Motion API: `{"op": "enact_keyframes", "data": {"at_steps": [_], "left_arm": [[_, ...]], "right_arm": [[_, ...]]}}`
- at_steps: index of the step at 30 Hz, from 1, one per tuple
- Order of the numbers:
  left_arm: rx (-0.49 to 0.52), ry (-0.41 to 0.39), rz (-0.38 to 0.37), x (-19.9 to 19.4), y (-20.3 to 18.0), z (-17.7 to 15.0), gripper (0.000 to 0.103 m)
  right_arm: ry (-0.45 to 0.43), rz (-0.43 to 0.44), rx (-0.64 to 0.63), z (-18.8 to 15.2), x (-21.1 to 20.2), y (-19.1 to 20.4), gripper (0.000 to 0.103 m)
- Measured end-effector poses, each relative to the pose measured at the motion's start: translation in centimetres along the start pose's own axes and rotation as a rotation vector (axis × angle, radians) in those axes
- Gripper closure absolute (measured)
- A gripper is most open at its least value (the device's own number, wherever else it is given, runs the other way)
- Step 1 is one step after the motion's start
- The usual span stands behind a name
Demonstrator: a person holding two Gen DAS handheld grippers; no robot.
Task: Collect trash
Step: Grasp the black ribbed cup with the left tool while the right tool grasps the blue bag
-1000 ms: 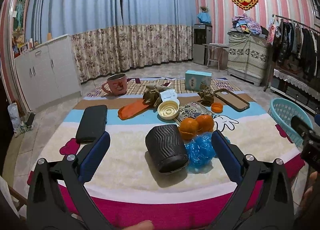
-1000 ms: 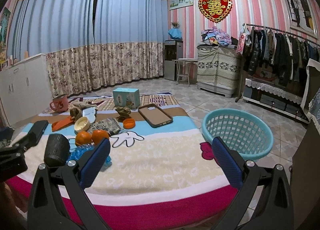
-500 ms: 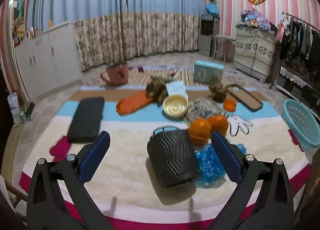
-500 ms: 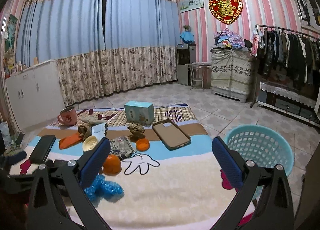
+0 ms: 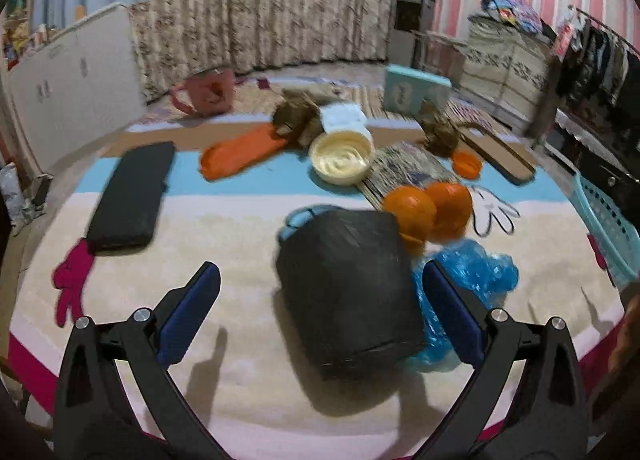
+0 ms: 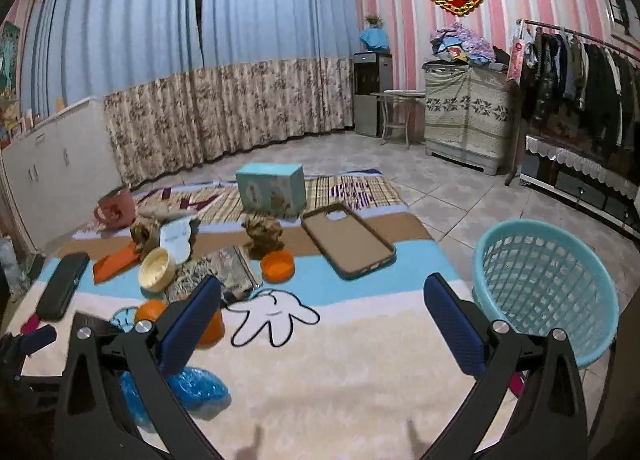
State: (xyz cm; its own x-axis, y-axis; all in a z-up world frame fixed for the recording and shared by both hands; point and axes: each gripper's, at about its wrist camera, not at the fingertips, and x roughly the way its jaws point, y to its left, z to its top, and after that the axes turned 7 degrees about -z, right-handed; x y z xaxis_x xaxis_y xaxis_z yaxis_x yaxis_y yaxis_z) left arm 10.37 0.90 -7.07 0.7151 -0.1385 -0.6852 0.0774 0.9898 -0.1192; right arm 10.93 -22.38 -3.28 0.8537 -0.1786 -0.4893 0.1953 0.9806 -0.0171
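Note:
A crumpled blue plastic bag [image 5: 476, 280] lies on the table beside a black ribbed cylinder [image 5: 352, 288]; the bag also shows in the right wrist view [image 6: 192, 388]. Brown crumpled wrappers [image 5: 298, 118] [image 6: 264, 234], an orange wrapper [image 5: 240, 150] and a patterned packet [image 5: 404, 170] lie further back. A turquoise basket [image 6: 544, 288] stands off the table's right edge. My left gripper [image 5: 320, 308] is open, its fingers either side of the black cylinder. My right gripper [image 6: 320, 324] is open and empty over the table's near right part.
Two oranges [image 5: 428, 212], a cream lid [image 5: 342, 156], an orange cap [image 6: 278, 266], a phone case [image 6: 346, 240], a black case [image 5: 132, 196], a pink mug [image 5: 206, 94] and a teal box [image 6: 272, 188] sit on the striped tablecloth [image 6: 340, 392].
My left gripper has moved forward and down toward the black cylinder and blue bag. My right gripper has swung forward over the table, toward the middle.

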Motion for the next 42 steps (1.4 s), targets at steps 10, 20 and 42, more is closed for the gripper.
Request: {"op": "enact_keyframes", "data": {"at_steps": [10, 20, 42], "left_arm": [[-0.059, 0.023, -0.058, -0.4, 1.9, 0.5, 0.035], [-0.056, -0.132, 0.067, -4.5, 5.7, 2.1, 0.035], [-0.176, -0.098, 0.048, -4.8, 8.6, 0.8, 0.034]], "right_arm": [[0.067, 0.033, -0.001, -1.4, 0.4, 0.4, 0.004], [0.058, 0.074, -0.09, -3.0, -1.1, 4.4, 0.004], [0.215, 0.281, -0.239, -6.1, 0.3, 10.1, 0.059]]}}
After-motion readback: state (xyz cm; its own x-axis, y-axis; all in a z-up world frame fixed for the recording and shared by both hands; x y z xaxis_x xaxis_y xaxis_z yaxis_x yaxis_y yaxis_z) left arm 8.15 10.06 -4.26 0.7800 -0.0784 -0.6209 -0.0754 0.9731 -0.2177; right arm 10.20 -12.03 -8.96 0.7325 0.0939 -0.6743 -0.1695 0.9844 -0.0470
